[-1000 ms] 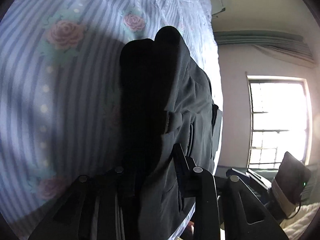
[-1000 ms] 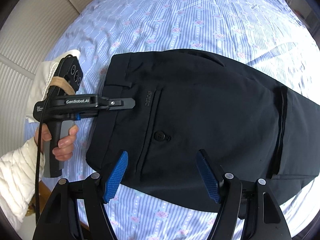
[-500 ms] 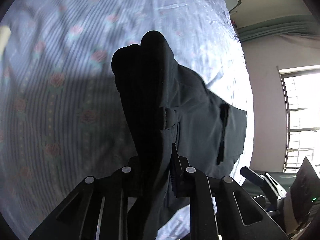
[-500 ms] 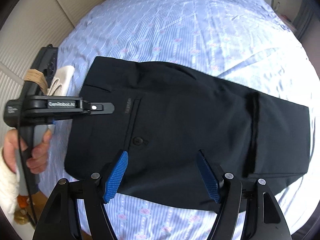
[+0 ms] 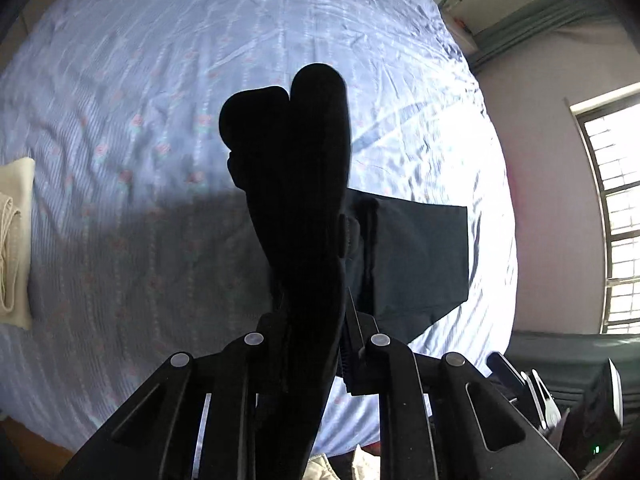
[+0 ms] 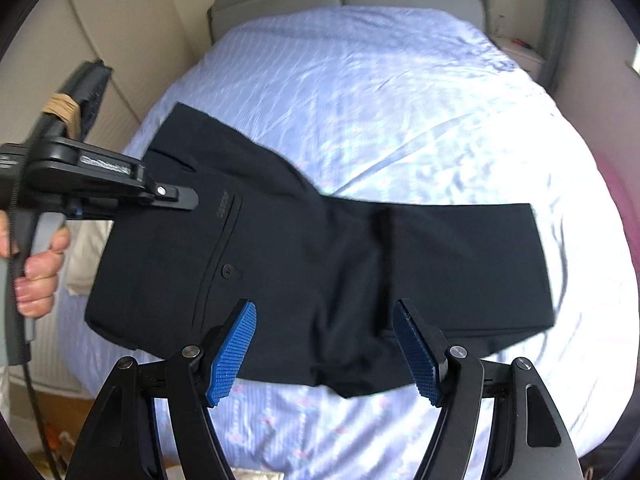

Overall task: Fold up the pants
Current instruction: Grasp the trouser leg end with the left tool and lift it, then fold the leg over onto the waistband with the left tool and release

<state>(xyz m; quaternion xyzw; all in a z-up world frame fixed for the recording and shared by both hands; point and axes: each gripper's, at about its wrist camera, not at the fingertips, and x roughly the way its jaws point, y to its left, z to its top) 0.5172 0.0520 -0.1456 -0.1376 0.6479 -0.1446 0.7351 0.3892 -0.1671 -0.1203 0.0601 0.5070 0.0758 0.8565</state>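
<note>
My left claw [image 6: 188, 200] is clamped on the waistband of the black pants [image 6: 320, 272], lifting them off the striped bed [image 6: 380, 100], while my right claw [image 6: 324, 344] hangs apart, empty.

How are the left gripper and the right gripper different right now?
The left gripper is clamped on the black pants' waistband end; the right gripper stands wide open, holding nothing. The right gripper's blue pads show plainly; the left gripper's are hidden by cloth. Both are black two-finger tools over the striped bed sheet.
</note>
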